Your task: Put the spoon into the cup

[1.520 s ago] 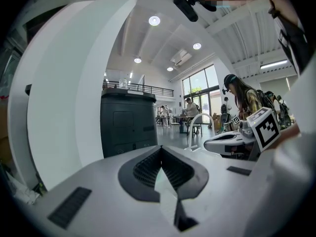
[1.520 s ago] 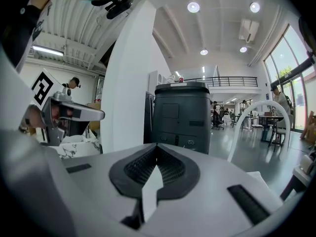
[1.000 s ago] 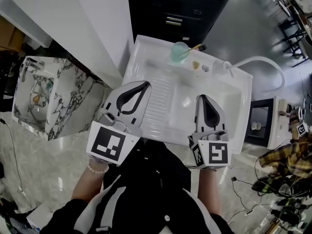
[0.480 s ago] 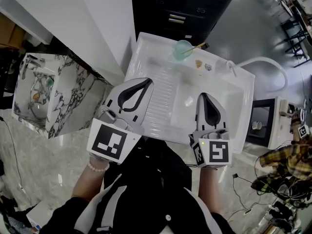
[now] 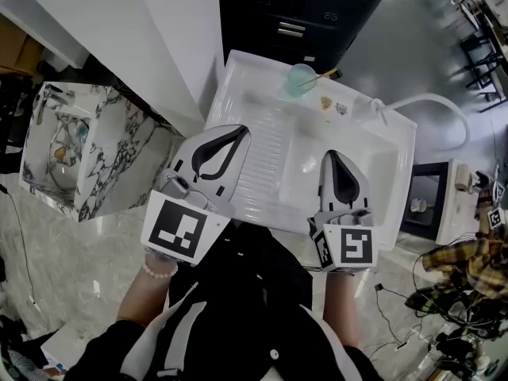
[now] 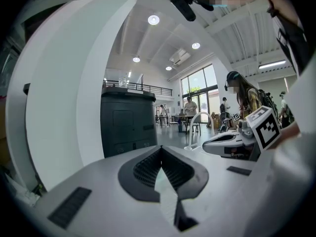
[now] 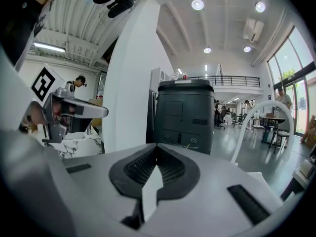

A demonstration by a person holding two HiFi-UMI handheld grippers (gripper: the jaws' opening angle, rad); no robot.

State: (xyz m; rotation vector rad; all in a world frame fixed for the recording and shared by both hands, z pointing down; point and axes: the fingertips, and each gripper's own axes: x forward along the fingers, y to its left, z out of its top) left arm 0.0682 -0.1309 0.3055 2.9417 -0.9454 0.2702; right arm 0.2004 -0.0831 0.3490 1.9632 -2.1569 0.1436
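Note:
A pale green cup (image 5: pixel 298 80) stands at the far edge of the white sink unit (image 5: pixel 262 173). The spoon (image 5: pixel 323 75) is in it, its yellow handle sticking out to the right. My left gripper (image 5: pixel 238 131) hovers over the sink's near left part, shut and with nothing in it. My right gripper (image 5: pixel 329 156) hovers over the near right part, also shut and bare. Both point toward the far edge, well short of the cup. The left gripper view shows its jaws (image 6: pixel 160 148) met at the tip. In the right gripper view the jaws (image 7: pixel 156 145) also meet.
A dark cabinet (image 5: pixel 302 14) stands behind the sink, and a white wall (image 5: pixel 159 38) runs along the left. A marble-patterned stand (image 5: pixel 79 149) is at far left. A white hose (image 5: pixel 429 101) arcs off the sink's right corner. Small items (image 5: pixel 325 103) lie on the ledge.
The head view has drifted slightly. Both grippers hold their places, shut, and the cup with the spoon has not moved.

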